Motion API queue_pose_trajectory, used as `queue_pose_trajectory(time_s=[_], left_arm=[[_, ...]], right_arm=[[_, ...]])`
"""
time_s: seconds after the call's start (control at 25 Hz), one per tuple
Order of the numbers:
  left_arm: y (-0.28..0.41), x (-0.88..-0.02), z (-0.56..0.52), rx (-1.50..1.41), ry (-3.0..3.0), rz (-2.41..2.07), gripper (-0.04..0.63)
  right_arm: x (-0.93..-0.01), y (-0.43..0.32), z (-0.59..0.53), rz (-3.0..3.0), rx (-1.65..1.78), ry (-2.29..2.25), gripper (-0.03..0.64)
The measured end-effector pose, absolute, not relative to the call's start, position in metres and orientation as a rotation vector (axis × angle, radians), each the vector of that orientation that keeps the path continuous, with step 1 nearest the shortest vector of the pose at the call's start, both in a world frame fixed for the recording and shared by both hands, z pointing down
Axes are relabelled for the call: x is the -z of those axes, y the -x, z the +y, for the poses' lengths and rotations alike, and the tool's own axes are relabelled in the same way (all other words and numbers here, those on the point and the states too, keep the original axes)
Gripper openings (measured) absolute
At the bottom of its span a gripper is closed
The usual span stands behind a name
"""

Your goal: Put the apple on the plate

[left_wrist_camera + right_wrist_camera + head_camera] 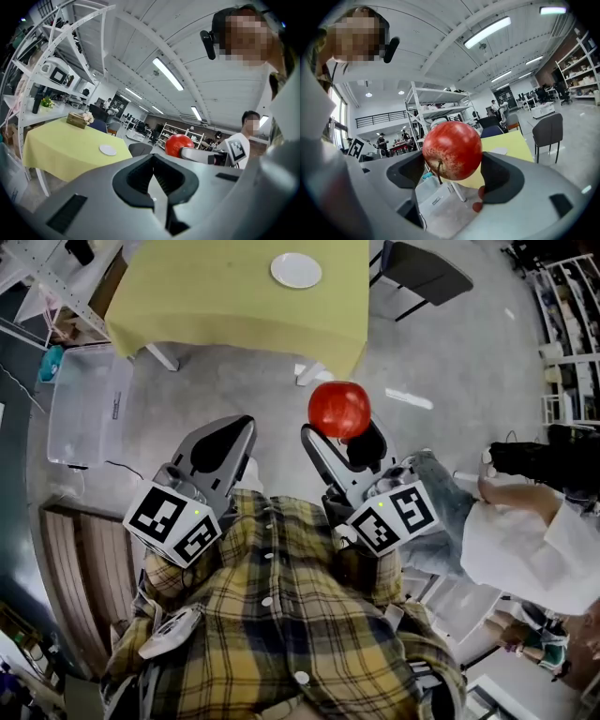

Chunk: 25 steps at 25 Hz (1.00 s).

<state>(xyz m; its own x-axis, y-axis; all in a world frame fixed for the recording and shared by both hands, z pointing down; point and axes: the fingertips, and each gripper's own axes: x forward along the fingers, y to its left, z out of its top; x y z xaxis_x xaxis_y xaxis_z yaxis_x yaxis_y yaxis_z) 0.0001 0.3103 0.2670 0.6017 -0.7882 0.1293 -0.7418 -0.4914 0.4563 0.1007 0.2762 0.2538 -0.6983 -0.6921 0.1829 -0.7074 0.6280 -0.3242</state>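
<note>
Nearest, against a plaid shirt (281, 615), both tools were held side by side at chest level, their marker cubes closest to the body and their jaws pointing away toward the far surface. The left tool (239, 427) was clenched on nothing, its dark pads meeting at the tips with only air around them.

Just to its right, the right tool (337, 432) gripped the red apple (338, 409) between its two pads, one on each side of the fruit. The apple hung in the air over the grey floor (262, 381), well apart from the plate. It was round, with no clear long axis. In the right gripper view its stem showed on the lower near side, pointing back toward the tool's body.

On the floor to the left lay a clear plastic bin (84, 404). Farther off stood the surface (234, 306) under a yellow cloth, with the white plate (296, 270) near its far right part. A dark chair (427, 273) stood just right of it.
</note>
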Motion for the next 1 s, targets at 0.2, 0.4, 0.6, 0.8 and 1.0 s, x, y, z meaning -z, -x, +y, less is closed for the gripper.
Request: queue_pose_trajectory(time_s=[0.2,0.4,0.6,0.8,1.0], left_arm=[[0.010,-0.275,0.290,0.121,-2.349,-1.194,0.008],[0.007,-0.280,0.269,0.106,-2.334,-1.183,0.008],[0.007,-0.284,0.235,0.107,-2.311,-1.222,0.008],[0.007,-0.285,0.184,0.113,-2.298,-1.248,0.008],[-0.001,-0.274,0.129,0.136,-2.292,-1.291,0.008]], right_arm=[[-0.260,-0.100,0.256,-2.766,-0.604,-1.249,0.372],[-0.266,-0.106,0.235,-2.743,-0.636,-1.266,0.371],[-0.273,-0.104,0.198,-2.748,-0.655,-1.219,0.371],[-0.276,-0.102,0.144,-2.756,-0.666,-1.176,0.373],[-0.269,-0.107,0.087,-2.775,-0.652,-1.119,0.373]])
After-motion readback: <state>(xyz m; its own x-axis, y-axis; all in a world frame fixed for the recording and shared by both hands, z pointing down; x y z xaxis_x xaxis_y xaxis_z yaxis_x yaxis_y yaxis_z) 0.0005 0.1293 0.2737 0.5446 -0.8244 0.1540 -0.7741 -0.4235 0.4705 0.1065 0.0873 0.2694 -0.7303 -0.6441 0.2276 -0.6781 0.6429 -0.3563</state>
